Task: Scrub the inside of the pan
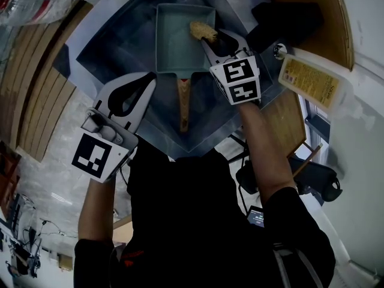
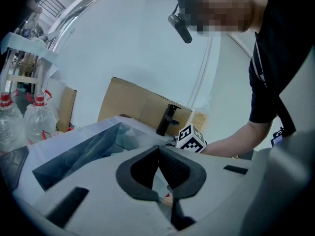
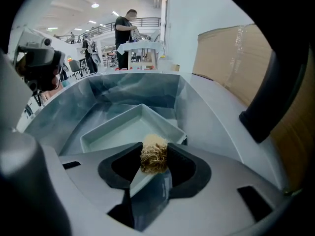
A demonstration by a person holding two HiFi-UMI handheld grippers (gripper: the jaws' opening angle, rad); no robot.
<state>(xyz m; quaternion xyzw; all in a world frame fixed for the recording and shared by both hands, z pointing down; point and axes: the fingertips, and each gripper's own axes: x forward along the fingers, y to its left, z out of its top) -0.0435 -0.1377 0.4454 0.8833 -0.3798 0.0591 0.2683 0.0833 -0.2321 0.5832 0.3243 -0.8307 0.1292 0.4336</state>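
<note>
Pan point(image 1: 179, 44): rectangular, flat in the sink point(image 1: 105, 50), wooden handle point(image 1: 183, 104) toward you. Your right gripper point(image 1: 211, 39): arm stretched forward, jaws clamped on a tan fibre scrubber point(image 1: 201, 29) at the pan's right side. Your left gripper point(image 1: 149, 80): drawn back over the sink's near-left edge, jaws closed on nothing.

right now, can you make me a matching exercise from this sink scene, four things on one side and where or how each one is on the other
Things
1. pan
2. scrubber
3. left tool
4. bottle

Place or state
a. shut, with nothing between its jaws
b. sitting in the sink
c. beside the sink, on its right
d. clamped in the right tool, over the pan's inside

Pairs: 1-b, 2-d, 3-a, 4-c
</note>
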